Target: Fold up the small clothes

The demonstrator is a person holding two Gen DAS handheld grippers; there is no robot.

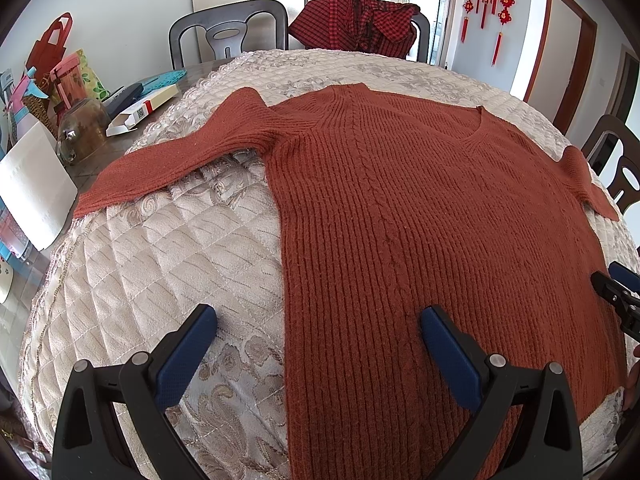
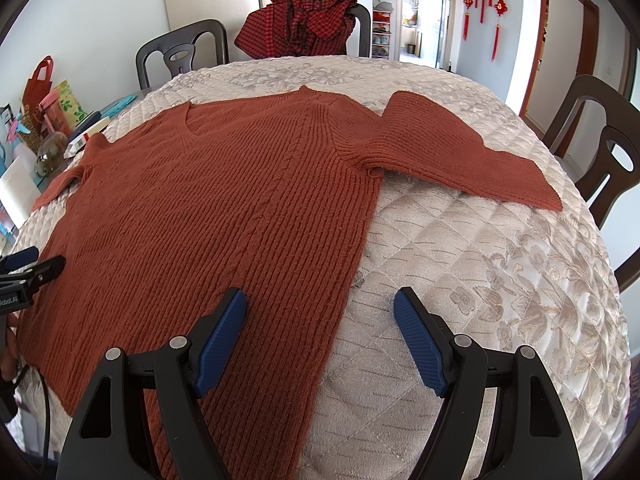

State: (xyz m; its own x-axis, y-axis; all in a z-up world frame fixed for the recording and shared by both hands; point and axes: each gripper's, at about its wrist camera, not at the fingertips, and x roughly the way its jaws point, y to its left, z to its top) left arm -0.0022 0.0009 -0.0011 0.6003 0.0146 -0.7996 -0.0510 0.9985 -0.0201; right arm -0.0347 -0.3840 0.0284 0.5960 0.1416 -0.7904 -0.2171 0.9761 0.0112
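Note:
A rust-red ribbed knit sweater (image 1: 420,216) lies flat and spread out on a cream quilted table cover (image 1: 168,264), V-neck at the far side, both sleeves stretched outward. My left gripper (image 1: 318,320) hovers open over the sweater's left side edge near the hem, one finger above the cover, the other above the knit. My right gripper (image 2: 320,304) is open too, straddling the sweater's (image 2: 224,208) right side edge. Each gripper shows at the edge of the other's view: the right gripper (image 1: 618,292), the left gripper (image 2: 28,266).
A red checked garment (image 1: 356,20) hangs over a far chair. Dark chairs (image 2: 600,148) ring the table. At the left end sit a glass jar (image 1: 82,130), a small box (image 1: 140,110), gift bags (image 1: 52,60) and white paper (image 1: 32,188).

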